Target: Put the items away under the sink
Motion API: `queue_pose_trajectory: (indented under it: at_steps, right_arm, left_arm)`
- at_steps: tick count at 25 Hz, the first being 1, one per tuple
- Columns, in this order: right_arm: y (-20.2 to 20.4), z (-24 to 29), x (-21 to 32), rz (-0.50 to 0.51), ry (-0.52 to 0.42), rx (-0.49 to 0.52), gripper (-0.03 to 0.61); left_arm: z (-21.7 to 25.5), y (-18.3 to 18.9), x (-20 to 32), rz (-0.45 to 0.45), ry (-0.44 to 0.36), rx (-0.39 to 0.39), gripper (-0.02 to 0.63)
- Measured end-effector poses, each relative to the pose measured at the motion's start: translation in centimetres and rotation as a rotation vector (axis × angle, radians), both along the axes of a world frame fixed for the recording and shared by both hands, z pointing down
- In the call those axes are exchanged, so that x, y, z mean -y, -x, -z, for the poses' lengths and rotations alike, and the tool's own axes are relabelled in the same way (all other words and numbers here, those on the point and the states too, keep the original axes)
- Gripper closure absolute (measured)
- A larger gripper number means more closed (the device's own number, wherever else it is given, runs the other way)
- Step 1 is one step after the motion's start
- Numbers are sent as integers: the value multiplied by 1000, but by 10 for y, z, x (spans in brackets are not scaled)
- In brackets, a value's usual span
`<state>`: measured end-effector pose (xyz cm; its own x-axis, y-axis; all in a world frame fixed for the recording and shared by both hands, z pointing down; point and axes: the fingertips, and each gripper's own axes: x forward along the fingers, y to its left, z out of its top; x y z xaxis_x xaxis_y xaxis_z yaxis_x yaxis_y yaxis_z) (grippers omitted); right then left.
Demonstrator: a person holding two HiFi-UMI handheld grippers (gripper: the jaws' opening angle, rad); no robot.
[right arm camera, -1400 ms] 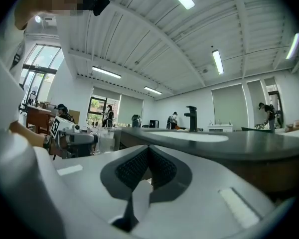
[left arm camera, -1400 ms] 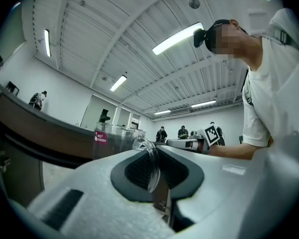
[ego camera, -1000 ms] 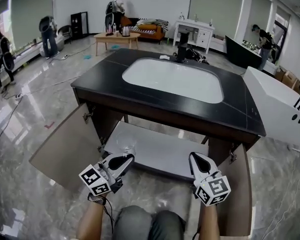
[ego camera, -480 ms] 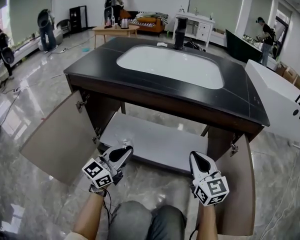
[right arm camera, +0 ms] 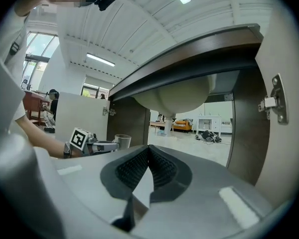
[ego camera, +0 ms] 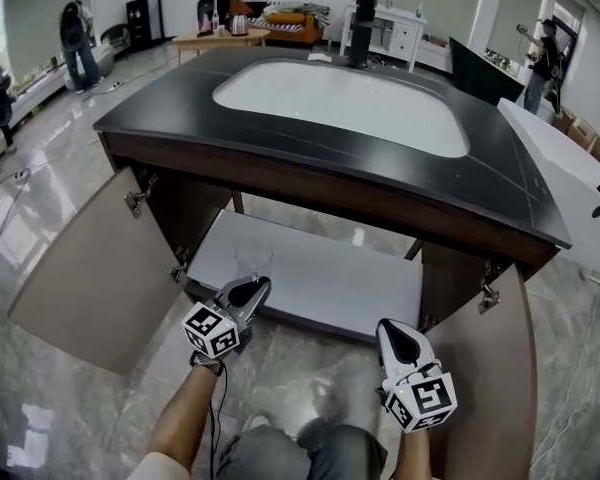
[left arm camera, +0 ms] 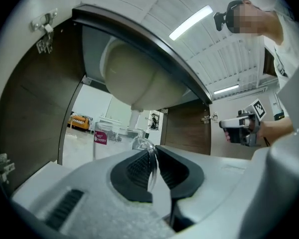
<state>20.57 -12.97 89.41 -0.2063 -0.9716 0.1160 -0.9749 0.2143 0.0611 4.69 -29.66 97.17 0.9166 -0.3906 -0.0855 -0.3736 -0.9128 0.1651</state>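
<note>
Glass [ego camera: 252,261] of the clear, thin-walled drinking kind, with a small red label on its side, hangs from the tip of the left claw [ego camera: 248,290], which is clenched on 1 side of its rim; in the left gripper view the wall of the glass [left arm camera: 119,142] runs between the 2 ribbed pads [left arm camera: 135,167], 1 pad inside and 1 outside. It looks light, rigid, slick and easy to chip or crack, so the pinch should stay gentle and the set-down soft. A hold on 1 side of the rim lets the glass swing, and a grip lower around the body would likely be steadier. Directly beyond and below the left claw lies the pale shelf [ego camera: 320,283] under the sink [ego camera: 340,108]; whether the base of the glass touches it cannot be told. Well to the side of the left claw, the right claw [ego camera: 400,340] is clenched on nothing, its pads [right arm camera: 162,169] meeting. Above both claws runs the dark bench [ego camera: 180,133], with 1 open door [ego camera: 90,268] outside the left claw and another [ego camera: 490,368] outside the right.
</note>
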Motion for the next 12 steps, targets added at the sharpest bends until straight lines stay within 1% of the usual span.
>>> queue_pose_trajectory:
  at_steps: [8,12]
  right_arm:
    - [-2,-29,-4,-24,36,46,571]
    - [-3,-41,-9,-31,64,38,571]
  left_arm:
    - [-78,-23,37,-16,131,39,589]
    - [-101,-29,58,0,202,25,589]
